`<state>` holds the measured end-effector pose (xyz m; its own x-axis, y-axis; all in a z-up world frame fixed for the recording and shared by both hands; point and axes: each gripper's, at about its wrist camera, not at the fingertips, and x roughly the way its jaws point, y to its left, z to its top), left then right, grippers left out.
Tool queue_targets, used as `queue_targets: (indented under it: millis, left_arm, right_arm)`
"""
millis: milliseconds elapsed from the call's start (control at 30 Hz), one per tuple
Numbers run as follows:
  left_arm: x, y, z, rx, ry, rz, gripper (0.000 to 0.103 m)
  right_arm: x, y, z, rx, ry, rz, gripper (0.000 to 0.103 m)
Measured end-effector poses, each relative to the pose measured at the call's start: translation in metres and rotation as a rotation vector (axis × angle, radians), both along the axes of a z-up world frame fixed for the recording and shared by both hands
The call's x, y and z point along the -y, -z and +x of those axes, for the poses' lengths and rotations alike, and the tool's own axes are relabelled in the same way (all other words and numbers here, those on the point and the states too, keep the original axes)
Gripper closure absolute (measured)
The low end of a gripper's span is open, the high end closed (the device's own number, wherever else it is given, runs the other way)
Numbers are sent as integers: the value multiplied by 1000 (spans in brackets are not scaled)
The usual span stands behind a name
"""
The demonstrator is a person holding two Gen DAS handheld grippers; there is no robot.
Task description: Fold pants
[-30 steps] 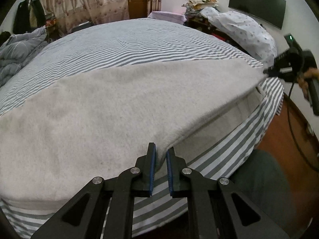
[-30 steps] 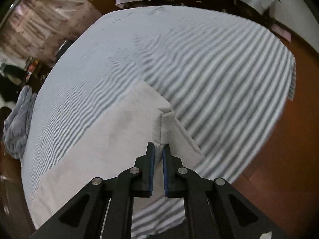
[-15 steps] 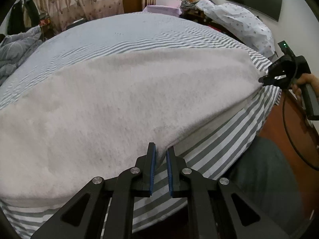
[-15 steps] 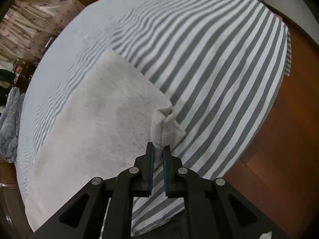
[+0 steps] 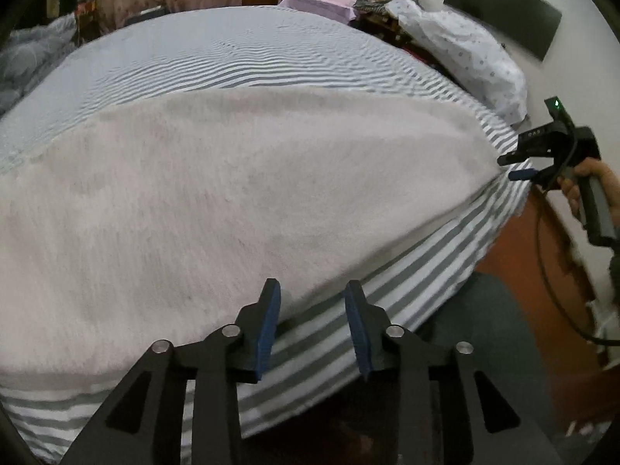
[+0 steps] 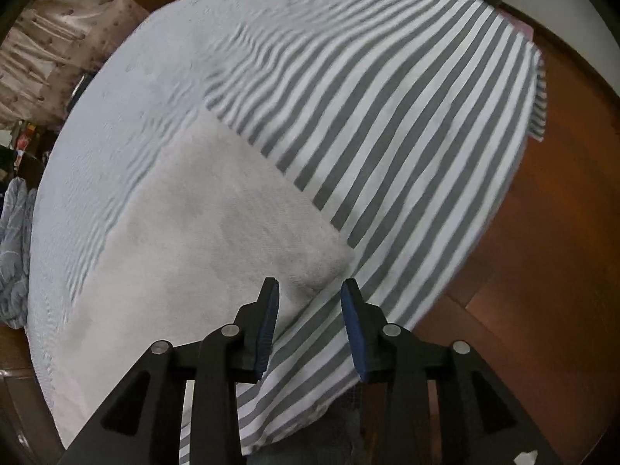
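Observation:
The light grey pants (image 5: 240, 193) lie flat in a long folded band across the striped bed; they also show in the right wrist view (image 6: 201, 240). My left gripper (image 5: 313, 298) is open and empty, just off the pants' near edge. My right gripper (image 6: 310, 294) is open and empty beside the pants' near right corner (image 6: 329, 267). In the left wrist view the right gripper (image 5: 515, 168) shows open just past the pants' right end, held by a hand.
The bed (image 6: 387, 116) has a grey-and-white striped sheet that hangs over its near edge. A wooden floor (image 6: 542, 271) lies to the right. A pillow (image 5: 465, 46) and a dark screen (image 5: 503, 15) stand at the back right, a rumpled blanket (image 5: 27, 50) at the left.
Both grippers were shut on the pants' edge and have opened. The pants have dropped flat onto the bed, and the pinched-up corner at the right has settled.

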<state>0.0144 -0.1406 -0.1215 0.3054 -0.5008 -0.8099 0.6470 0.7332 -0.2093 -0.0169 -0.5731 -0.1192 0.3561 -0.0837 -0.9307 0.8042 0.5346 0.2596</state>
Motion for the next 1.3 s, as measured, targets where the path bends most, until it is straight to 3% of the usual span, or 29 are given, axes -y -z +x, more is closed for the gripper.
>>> queue_targets:
  millis: [167,300,467,733,967,1067,1300]
  left_arm:
    - [-25,-30,7,19,-59,-99,62]
    - [-61,-47,32,61,-237,-142,59]
    - [-103,-39,59,89,-492,-90,59]
    - [-132,2,69,33,-602,14,59]
    - [-131,10,64,55,-579,70,59]
    - [-136,12,60,51,-579,55,59]
    - [-150,14,65,8,-593,-21,59]
  right_arm:
    - [-13,-53,10,36,-55,-90,71]
    - [-51,-88,54,96,-217,-111,71]
    - [-121,-100,121,154,-454,-25,71]
    - [-274,-76,261,179,-931,165,71]
    - [-362,-34,346,93,-1085,219,71]
    - [-386,-11,372,38,-1135,298,71]
    - [-418,29,394,-68,-1198,378,71]
